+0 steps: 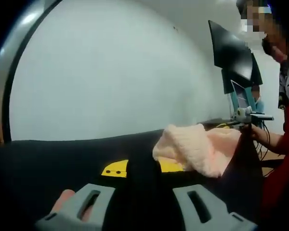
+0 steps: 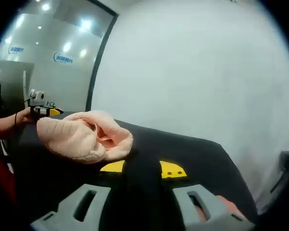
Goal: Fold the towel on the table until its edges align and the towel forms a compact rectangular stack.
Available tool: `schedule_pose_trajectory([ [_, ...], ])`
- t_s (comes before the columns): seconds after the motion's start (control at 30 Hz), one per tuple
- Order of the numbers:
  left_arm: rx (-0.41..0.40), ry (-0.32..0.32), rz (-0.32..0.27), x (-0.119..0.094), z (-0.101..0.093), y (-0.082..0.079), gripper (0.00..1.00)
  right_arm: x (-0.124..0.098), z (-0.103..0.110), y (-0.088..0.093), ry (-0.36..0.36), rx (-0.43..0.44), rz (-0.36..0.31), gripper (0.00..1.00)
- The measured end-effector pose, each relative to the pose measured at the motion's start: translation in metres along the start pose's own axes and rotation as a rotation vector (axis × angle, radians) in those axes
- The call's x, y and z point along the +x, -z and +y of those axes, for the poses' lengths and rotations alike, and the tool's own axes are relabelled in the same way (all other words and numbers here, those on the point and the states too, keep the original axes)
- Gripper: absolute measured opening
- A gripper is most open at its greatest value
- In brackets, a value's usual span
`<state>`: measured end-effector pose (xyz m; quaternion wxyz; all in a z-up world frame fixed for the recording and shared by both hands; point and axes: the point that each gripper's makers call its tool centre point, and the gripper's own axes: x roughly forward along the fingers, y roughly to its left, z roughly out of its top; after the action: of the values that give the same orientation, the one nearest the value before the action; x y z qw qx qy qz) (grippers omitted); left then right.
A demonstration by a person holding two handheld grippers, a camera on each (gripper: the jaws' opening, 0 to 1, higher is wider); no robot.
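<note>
A crumpled pink towel point(image 1: 197, 147) lies bunched in a heap on the black table point(image 1: 62, 159). In the left gripper view it sits ahead and to the right of my left gripper point(image 1: 142, 209), whose grey jaws stand wide apart with nothing between them. In the right gripper view the towel point(image 2: 84, 134) lies ahead and to the left of my right gripper point(image 2: 142, 207), which is open and holds nothing. Each gripper sits well short of the towel. Past the towel's far side each view shows the other gripper, the right gripper point(image 1: 245, 115) and the left gripper point(image 2: 42, 109), held in a hand.
A yellow marking point(image 1: 116, 169) point(image 2: 172, 169) lies on the table just ahead of the jaws. A person in red point(image 1: 284, 144) stands at the table's side. Dark monitors point(image 1: 231, 53) stand behind. A white wall point(image 2: 197, 72) backs the table.
</note>
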<state>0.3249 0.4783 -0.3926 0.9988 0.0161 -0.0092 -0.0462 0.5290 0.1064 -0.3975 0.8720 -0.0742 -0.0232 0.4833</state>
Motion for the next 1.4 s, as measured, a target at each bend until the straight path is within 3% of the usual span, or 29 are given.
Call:
schedule_pose_trajectory([
  [0.5,0.018,0.041,0.026,0.002,-0.014,0.003,0.25,0.001,0.001,0.005,0.0,-0.022,0.027,0.22],
  [0.57,-0.087,-0.016,0.053,0.0,-0.017,0.002,0.21,0.001,0.0,0.005,0.002,-0.02,0.024,0.22],
  [0.6,-0.216,-0.015,0.063,0.0,-0.028,-0.001,0.2,0.001,-0.001,0.005,0.003,-0.015,0.025,0.22],
  [0.63,-0.325,0.079,0.016,0.003,-0.054,-0.015,0.2,0.002,-0.001,0.006,0.002,-0.009,0.028,0.22],
  [0.67,-0.324,0.125,0.009,0.005,-0.065,-0.02,0.2,0.002,-0.001,0.007,0.0,-0.007,0.032,0.22],
  [0.7,-0.317,0.139,0.111,0.01,-0.076,-0.011,0.2,0.002,-0.001,0.007,-0.001,-0.006,0.036,0.22],
  [0.73,-0.259,0.122,0.2,0.012,-0.081,-0.003,0.2,0.002,-0.001,0.008,-0.001,-0.007,0.038,0.22],
  [0.77,-0.142,0.125,0.257,0.013,-0.088,0.002,0.2,0.002,0.0,0.007,-0.002,-0.01,0.037,0.22],
  [0.8,-0.041,0.154,0.294,0.011,-0.098,0.007,0.2,0.002,0.0,0.007,-0.001,-0.011,0.035,0.22],
  [0.9,-0.007,0.215,0.403,0.005,-0.125,0.023,0.2,0.0,0.001,0.006,0.002,-0.012,0.029,0.22],
  [1.07,0.007,0.252,0.411,0.009,-0.141,0.026,0.22,0.001,0.002,0.006,0.0,-0.015,0.029,0.22],
  [1.33,0.019,0.215,0.496,0.015,-0.137,0.048,0.2,0.0,0.002,0.006,0.0,-0.015,0.03,0.22],
  [1.4,0.07,0.177,0.507,0.016,-0.128,0.051,0.15,0.0,0.002,0.005,0.001,-0.013,0.028,0.22],
])
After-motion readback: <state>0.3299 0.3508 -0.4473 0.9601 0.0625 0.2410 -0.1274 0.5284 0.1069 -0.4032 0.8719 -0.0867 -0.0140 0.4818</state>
